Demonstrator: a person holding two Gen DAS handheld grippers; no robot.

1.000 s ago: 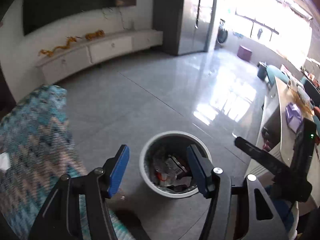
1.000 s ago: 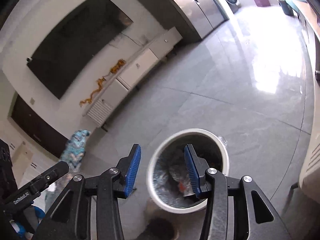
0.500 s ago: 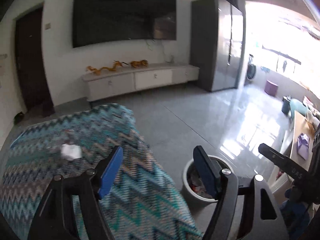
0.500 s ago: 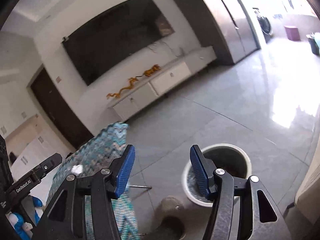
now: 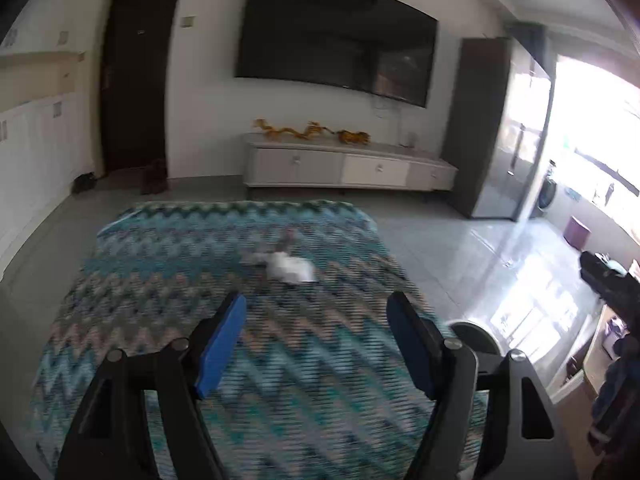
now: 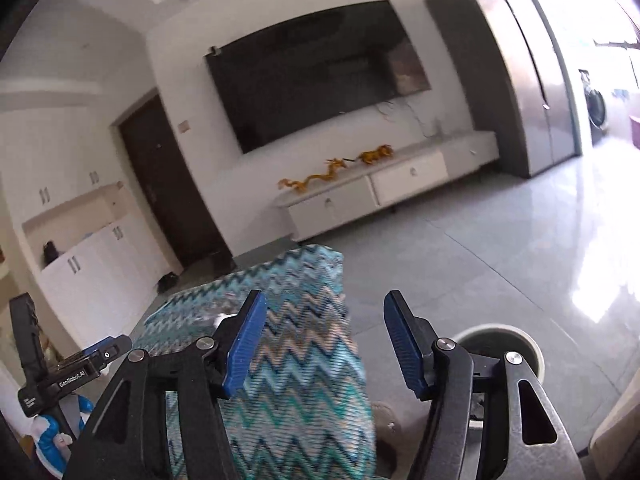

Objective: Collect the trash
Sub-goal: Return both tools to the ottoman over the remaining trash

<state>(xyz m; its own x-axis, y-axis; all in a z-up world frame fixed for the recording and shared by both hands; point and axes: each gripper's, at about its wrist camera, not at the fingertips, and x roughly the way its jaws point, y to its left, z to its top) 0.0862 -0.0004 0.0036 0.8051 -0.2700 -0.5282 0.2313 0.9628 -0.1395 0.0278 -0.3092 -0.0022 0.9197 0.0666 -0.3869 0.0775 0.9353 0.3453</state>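
A crumpled white piece of trash (image 5: 289, 267) lies near the middle of the zigzag-patterned cloth (image 5: 160, 272), with a small dark scrap (image 5: 285, 242) just behind it. My left gripper (image 5: 316, 340) is open and empty, above the cloth, nearer to me than the trash. The white trash bin (image 5: 476, 334) stands on the floor at the cloth's right edge, partly hidden by the right finger. My right gripper (image 6: 325, 344) is open and empty, above the cloth's right end (image 6: 296, 360), with the bin (image 6: 516, 344) behind its right finger. A sliver of the white trash (image 6: 222, 319) shows.
A white TV cabinet (image 5: 348, 168) with gold dragon figures stands against the far wall under a large TV (image 5: 336, 56). A dark cabinet (image 5: 480, 128) stands to its right. Glossy grey floor (image 6: 500, 248) lies between cloth and cabinet. A pale furniture edge (image 6: 616, 432) is at lower right.
Both grippers swung up and left from over the trash bin to the patterned cloth. The white trash came into the left wrist view and now sits ahead of the open fingers.
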